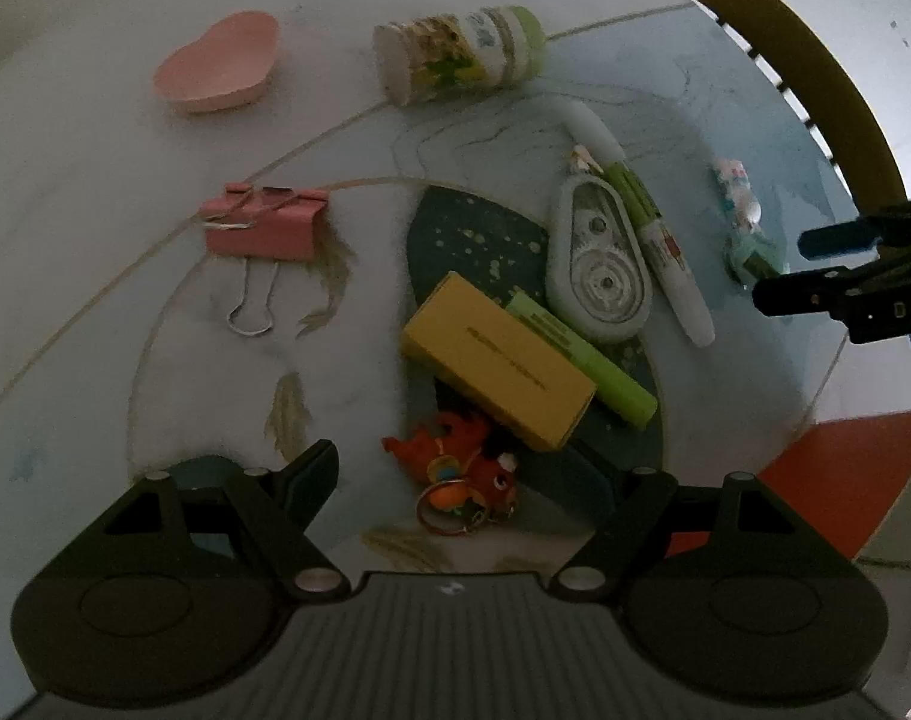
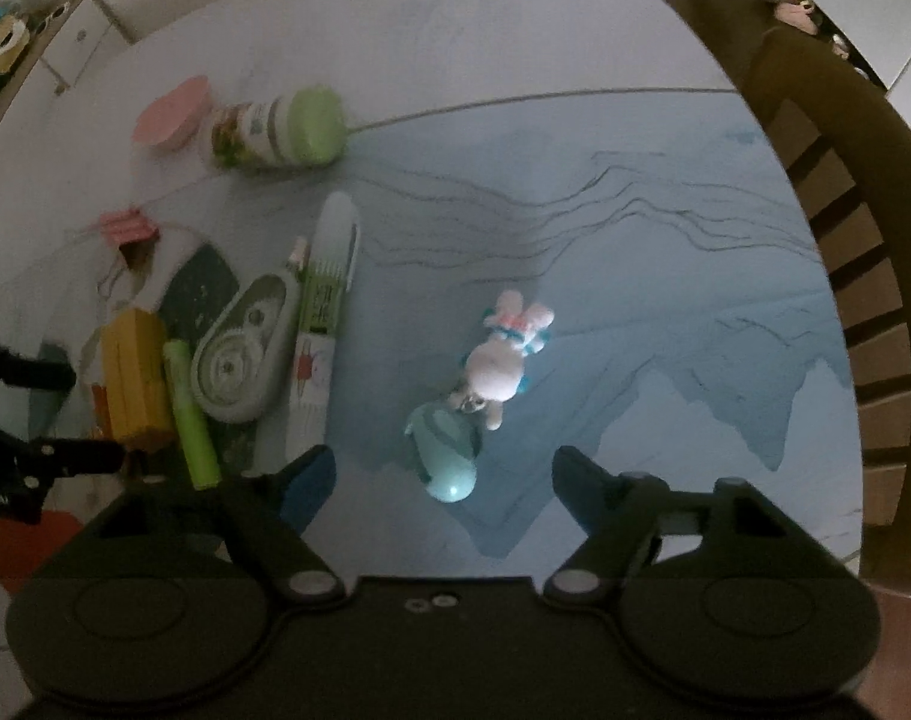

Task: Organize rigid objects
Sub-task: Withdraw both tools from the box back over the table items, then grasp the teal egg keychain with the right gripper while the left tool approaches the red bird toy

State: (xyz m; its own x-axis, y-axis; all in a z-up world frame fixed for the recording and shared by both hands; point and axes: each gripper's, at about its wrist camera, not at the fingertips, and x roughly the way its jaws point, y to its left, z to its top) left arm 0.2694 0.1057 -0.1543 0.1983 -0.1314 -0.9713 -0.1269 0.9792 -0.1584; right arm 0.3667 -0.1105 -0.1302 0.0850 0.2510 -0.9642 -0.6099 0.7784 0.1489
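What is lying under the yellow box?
The yellow box rests partly on a green highlighter and a dark speckled patch. Whatever lies beneath its middle is covered.

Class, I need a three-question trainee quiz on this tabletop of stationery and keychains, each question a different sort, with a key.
1. True or false: the green-lidded jar stands upright.
2. What lies between the fingers of the left hand-held gripper? A) pink binder clip B) orange keychain toy C) correction tape
3. Fill in: the yellow box rests partly on the green ____.

Key: 1 false, it lies on its side; 2 B; 3 highlighter.
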